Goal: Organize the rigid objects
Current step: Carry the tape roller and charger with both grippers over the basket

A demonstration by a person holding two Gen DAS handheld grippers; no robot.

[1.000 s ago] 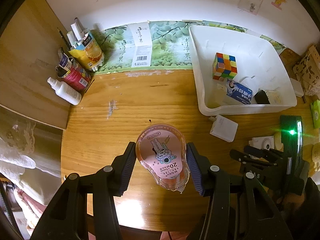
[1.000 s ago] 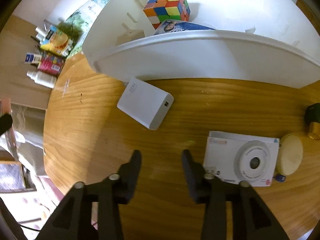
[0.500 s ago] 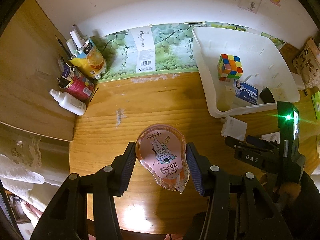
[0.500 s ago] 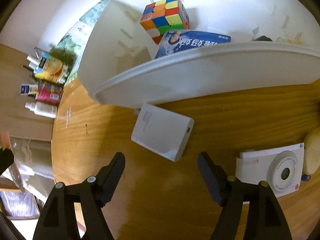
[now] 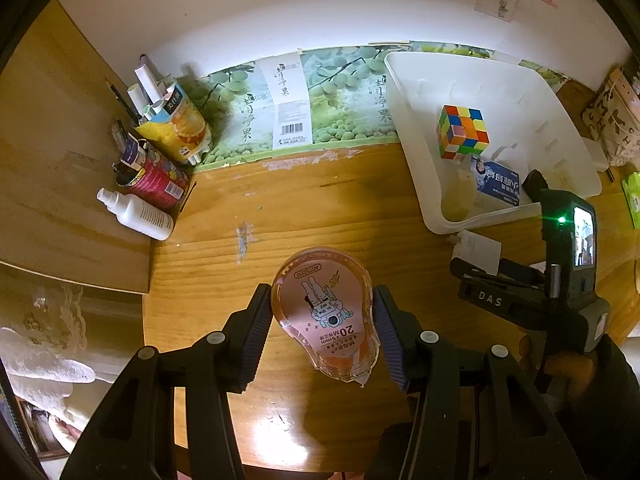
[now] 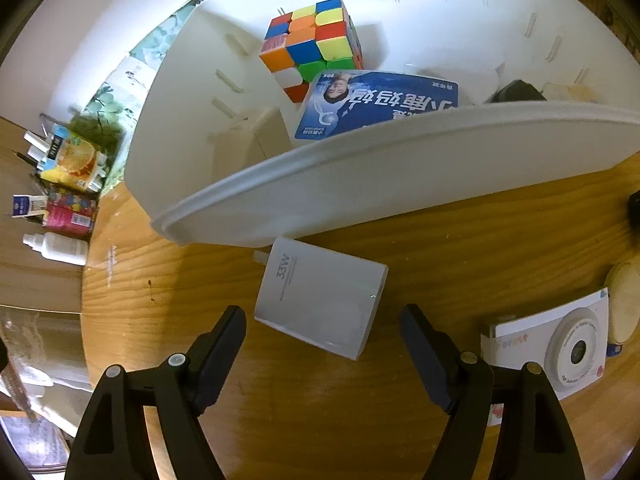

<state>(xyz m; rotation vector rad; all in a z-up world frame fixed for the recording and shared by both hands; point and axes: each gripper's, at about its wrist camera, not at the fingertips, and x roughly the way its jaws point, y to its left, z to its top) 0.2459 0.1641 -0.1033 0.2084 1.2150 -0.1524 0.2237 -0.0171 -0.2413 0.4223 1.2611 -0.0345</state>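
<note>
My left gripper (image 5: 322, 298) is shut on an orange correction tape dispenser (image 5: 326, 316) and holds it above the wooden table (image 5: 304, 208). My right gripper (image 6: 324, 314) points down over a white charger (image 6: 320, 300) that lies on the table just in front of the white bin (image 6: 360, 168). Its jaws are opening and stand wide. The charger's near end is between the fingertips, and the pads do not touch it. In the bin are a colour cube (image 6: 316, 48) and a blue box (image 6: 372, 104). The left wrist view shows the right gripper (image 5: 484, 270) over the charger (image 5: 476, 246).
Pen cups (image 5: 176, 128) and a white spray bottle (image 5: 136, 214) stand at the table's far left by a wooden panel. A white camera-print box (image 6: 560, 348) and a round cream object (image 6: 624, 304) lie right of the charger. The table's rounded edge runs along the left.
The right gripper's jaws have spread wide, and it has shifted so the charger now lies between its fingertips. The left gripper keeps its hold on the tape dispenser.
</note>
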